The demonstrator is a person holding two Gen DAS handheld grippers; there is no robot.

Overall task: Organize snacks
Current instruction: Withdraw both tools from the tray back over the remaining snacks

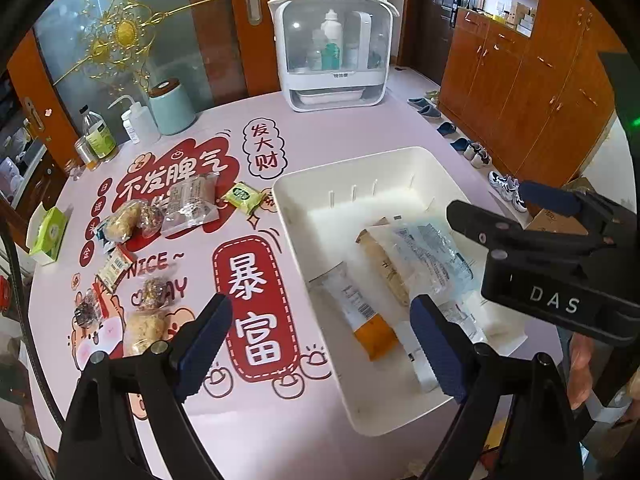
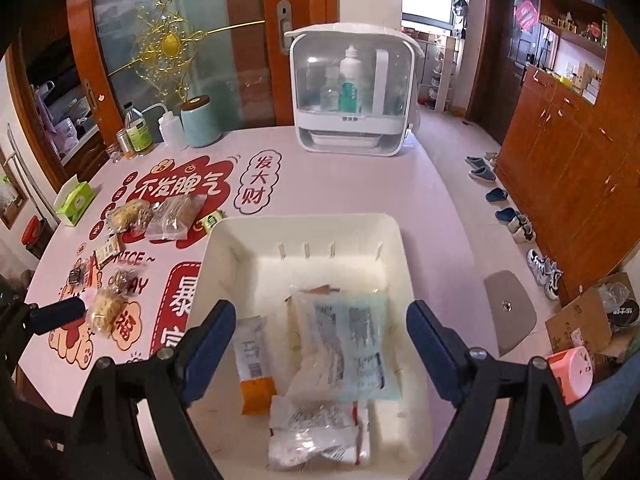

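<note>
Pink and printed with red cartoon lettering, the table fills both views, backed by a frosted glass door with gold ornament and wooden cabinets on the right. At the far left edge sits a green tissue box; behind it stand a bottle, a squeeze bottle and a pale blue canister. Next come the loose snacks still on the table: clear-wrapped pastries, a grey packet, a small green packet, and nearer the camera more wrapped pieces. A white countertop cabinet with bottles inside stands at the back centre. The left gripper hangs over the table and the near left rim of the white bin, its jaws spread wide with nothing between them. Inside the bin lie an orange-ended packet, a pale blue packet and a clear wrapped one. The right gripper hovers above the bin, its jaws also wide apart and empty. Shoes line the floor on the right.
</note>
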